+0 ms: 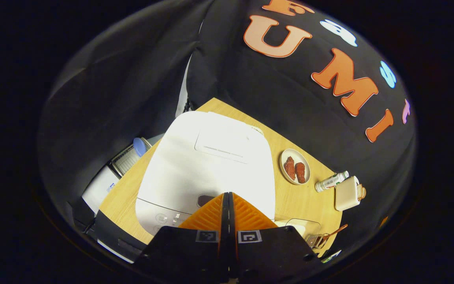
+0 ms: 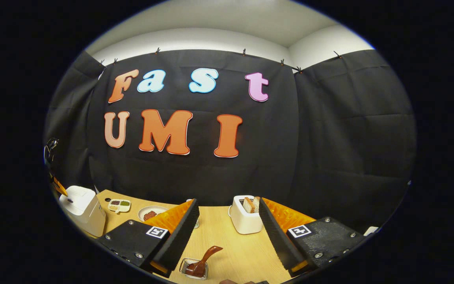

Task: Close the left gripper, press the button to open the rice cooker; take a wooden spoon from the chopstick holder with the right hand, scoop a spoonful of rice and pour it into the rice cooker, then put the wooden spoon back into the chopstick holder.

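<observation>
Pressing step: left gripper [image 1: 228, 194] pressed together over cooker [image 1: 207, 169] at frame centre, button just ahead; right gripper [image 2: 227, 225] spread above spoon [image 2: 205, 258], bottom centre, awaiting pickup.

- My left gripper [image 1: 229, 197] had its orange fingers pressed flat together, no gap between them, pointing steeply downward.
- My right gripper [image 2: 227, 236] was held roughly level, its two ribbed fingers [image 2: 179, 232] spread wide apart with nothing between them.

Wooden table [image 2: 227, 240], rice cooker [image 1: 207, 165], toaster [image 2: 244, 217]
</observation>
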{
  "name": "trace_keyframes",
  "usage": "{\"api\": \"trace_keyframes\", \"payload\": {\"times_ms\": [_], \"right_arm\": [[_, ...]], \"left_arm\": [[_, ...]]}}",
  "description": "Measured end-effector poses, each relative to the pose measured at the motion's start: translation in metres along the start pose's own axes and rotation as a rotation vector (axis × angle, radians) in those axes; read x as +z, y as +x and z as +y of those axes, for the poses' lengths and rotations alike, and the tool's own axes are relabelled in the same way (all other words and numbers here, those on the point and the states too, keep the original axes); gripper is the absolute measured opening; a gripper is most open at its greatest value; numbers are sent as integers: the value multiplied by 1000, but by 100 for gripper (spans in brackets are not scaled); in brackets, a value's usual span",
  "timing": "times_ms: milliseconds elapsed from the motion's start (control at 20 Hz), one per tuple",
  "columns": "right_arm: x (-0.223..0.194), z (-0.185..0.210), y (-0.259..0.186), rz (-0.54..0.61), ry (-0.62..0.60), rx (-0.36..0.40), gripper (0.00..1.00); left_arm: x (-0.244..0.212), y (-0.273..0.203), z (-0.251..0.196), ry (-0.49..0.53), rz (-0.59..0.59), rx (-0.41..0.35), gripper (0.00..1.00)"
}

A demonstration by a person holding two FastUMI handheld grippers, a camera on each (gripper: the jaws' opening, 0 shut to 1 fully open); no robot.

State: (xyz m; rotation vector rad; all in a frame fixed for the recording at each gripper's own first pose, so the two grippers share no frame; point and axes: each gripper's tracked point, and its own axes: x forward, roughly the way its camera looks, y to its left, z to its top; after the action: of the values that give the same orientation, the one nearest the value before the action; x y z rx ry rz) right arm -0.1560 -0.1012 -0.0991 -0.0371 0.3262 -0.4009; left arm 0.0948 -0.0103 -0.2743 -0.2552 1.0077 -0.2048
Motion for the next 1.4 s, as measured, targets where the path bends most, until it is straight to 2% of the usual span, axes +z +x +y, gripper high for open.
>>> {"api": "trace_keyframes", "payload": {"times_ms": [150,350,550,650,800,950,1050,1400], "right_arm": [[-10,-3,-4,27,10,-14,95],[-25,-4,-4,64,20,-13,95],[-34,2,5,94,41,13,95],[-43,7,9,120,42,43,95],[-63,13,14,170,57,84,95],[-88,21,19,239,97,117,95],[-102,26,23,274,114,132,95],[-152,38,35,378,166,171,95]], "left_arm": [[-19,12,12,12,60,36,6],[-13,18,8,-7,49,28,6],[-13,15,8,22,38,51,7],[2,5,1,41,-33,54,6],[37,-24,-13,108,-207,56,6],[64,-61,-23,195,-361,117,5],[69,-76,-38,244,-420,133,4],[90,-154,-96,345,-724,110,4]]}}
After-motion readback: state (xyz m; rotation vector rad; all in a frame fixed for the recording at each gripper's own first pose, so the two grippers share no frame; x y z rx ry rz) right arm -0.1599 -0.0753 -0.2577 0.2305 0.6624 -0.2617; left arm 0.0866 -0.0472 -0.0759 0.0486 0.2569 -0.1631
